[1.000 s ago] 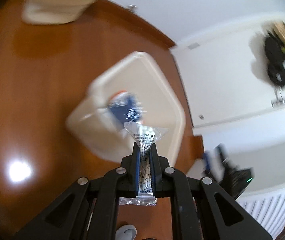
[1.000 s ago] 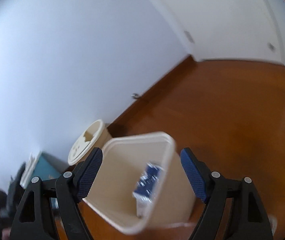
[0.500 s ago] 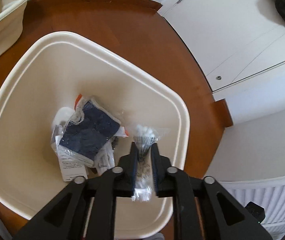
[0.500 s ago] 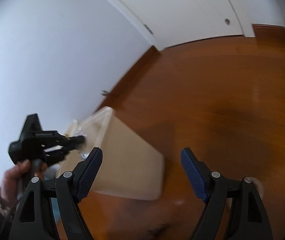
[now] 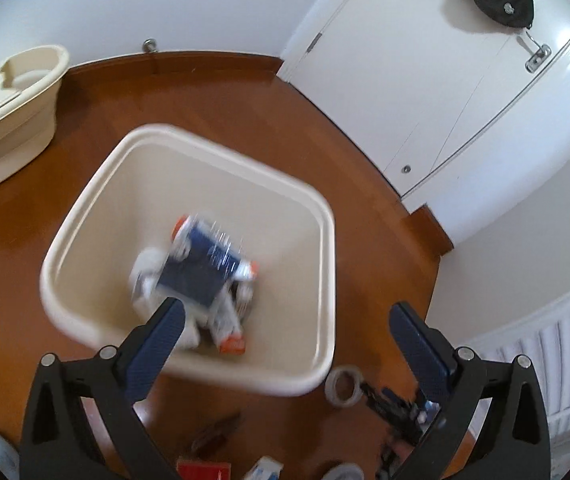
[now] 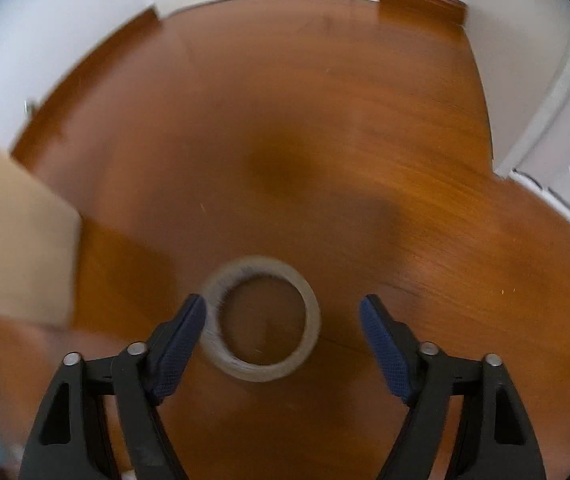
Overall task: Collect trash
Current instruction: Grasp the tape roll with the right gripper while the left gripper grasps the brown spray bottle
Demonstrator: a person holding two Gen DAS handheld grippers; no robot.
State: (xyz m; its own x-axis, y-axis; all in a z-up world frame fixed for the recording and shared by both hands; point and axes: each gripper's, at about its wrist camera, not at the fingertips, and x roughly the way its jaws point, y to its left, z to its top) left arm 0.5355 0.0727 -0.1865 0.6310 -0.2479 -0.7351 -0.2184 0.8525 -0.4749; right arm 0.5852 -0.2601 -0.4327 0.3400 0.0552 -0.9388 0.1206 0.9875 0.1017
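A cream bin point(image 5: 327, 248) stands on the wooden floor, holding a blurred pile of wrappers topped by a dark blue packet point(image 5: 201, 268). My left gripper point(image 5: 287, 310) hangs above the bin's near rim. Its jaws are opening wide and nothing is between them. A grey tape roll point(image 6: 311, 312) lies flat on the floor to the right of the bin point(image 6: 17, 240); it also shows as the tape roll point(image 5: 343, 386) in the left wrist view. My right gripper point(image 6: 283, 304) points down over it with jaws closing, the roll between them. The left pad is at its edge, the right pad apart.
A second cream container point(image 5: 13, 100) with a lid stands by the wall at far left. A white door point(image 5: 425, 80) and a radiator point(image 5: 557, 360) are to the right. A red packet point(image 5: 203, 470) and black clutter point(image 5: 397, 404) lie on the floor near me.
The left gripper let go of the clear packet over the bin and its jaws swung wide. The right gripper tipped down from the wall to the floor over the tape roll, jaws narrower.
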